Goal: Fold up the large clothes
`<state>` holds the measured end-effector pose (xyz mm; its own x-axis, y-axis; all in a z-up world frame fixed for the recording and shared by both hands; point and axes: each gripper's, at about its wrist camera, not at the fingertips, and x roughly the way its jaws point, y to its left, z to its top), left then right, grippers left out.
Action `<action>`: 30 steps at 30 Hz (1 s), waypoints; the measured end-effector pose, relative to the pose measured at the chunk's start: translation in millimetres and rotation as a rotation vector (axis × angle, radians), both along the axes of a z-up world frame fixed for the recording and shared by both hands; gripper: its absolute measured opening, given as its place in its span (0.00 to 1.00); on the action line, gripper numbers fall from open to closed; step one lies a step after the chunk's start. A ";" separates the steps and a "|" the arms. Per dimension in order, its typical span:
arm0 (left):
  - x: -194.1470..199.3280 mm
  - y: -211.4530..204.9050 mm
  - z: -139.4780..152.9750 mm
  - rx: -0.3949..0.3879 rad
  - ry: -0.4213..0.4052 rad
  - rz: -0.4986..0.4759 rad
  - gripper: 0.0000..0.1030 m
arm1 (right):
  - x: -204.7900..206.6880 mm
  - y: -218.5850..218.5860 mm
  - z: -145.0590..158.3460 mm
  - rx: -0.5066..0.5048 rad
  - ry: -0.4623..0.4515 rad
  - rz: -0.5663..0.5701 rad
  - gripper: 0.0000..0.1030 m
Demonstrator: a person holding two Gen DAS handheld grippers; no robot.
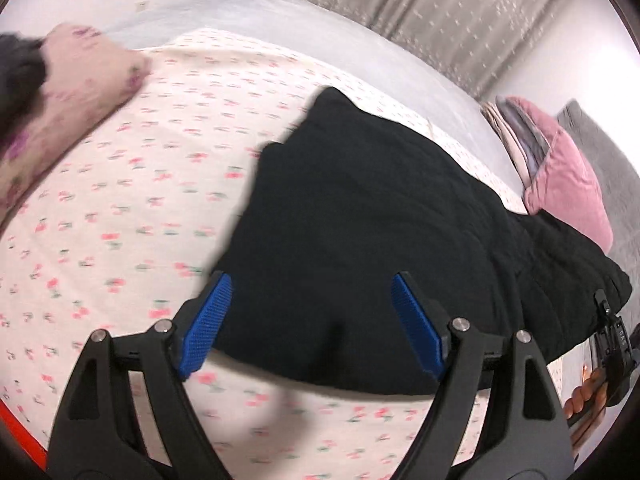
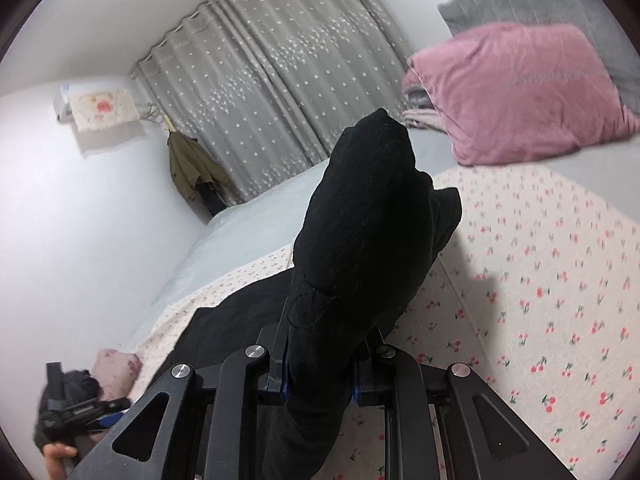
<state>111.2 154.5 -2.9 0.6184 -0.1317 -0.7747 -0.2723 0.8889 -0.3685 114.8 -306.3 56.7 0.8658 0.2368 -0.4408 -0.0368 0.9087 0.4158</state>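
Hovering our left gripper (image 1: 308,322) wide-jawed above the black garment (image 1: 360,208), our right gripper (image 2: 320,376) clamps its bunched end

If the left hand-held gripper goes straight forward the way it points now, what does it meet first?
Most likely the black garment. The left hand-held gripper is open, and the dark cloth on the cherry-print sheet fills the space between and beyond its fingers. Depth is unclear, so it may pass just above the cloth.

One black garment (image 1: 360,208), two pillows: pink (image 2: 520,92) and floral (image 1: 72,100), one hanging jacket (image 2: 192,168).
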 end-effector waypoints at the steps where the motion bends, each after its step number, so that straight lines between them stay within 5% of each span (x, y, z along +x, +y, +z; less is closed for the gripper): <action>1: -5.5 13.2 -2.2 -0.010 0.001 0.025 0.80 | 0.4 11.0 5.7 -0.045 -0.015 0.003 0.18; 6: -18.2 58.9 -9.2 -0.125 -0.021 0.104 0.80 | -6.3 109.2 45.5 -0.295 -0.162 0.098 0.17; 10: -25.6 82.1 -6.8 -0.197 -0.053 0.150 0.80 | -26.7 245.1 49.5 -0.603 -0.303 0.304 0.17; 13: -30.5 98.4 -7.4 -0.265 -0.082 0.184 0.80 | -36.2 331.7 6.9 -0.763 -0.293 0.492 0.17; 17: -28.3 105.8 -14.2 -0.256 -0.059 0.209 0.80 | -38.3 413.9 -108.9 -0.999 -0.092 0.722 0.21; 19: -26.3 107.4 -18.2 -0.261 -0.044 0.200 0.80 | -50.8 423.2 -134.5 -1.107 -0.176 0.680 0.24; 22: -23.9 109.0 -20.1 -0.308 -0.044 0.178 0.80 | -54.4 412.6 -117.1 -1.043 -0.157 0.692 0.33; 26: -18.3 99.1 -13.2 -0.301 -0.066 0.139 0.80 | -53.6 377.3 -70.4 -0.825 -0.053 0.805 0.68; 30: -14.2 76.6 -1.8 -0.240 -0.089 0.079 0.80 | -61.3 315.9 -30.5 -0.650 -0.057 0.802 0.74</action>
<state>96.9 231.1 -4.8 0.6982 -0.2541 -0.6693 -0.2943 0.7504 -0.5919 53.5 9.6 26.2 0.5818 0.4843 -0.6534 -0.7353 0.6566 -0.1681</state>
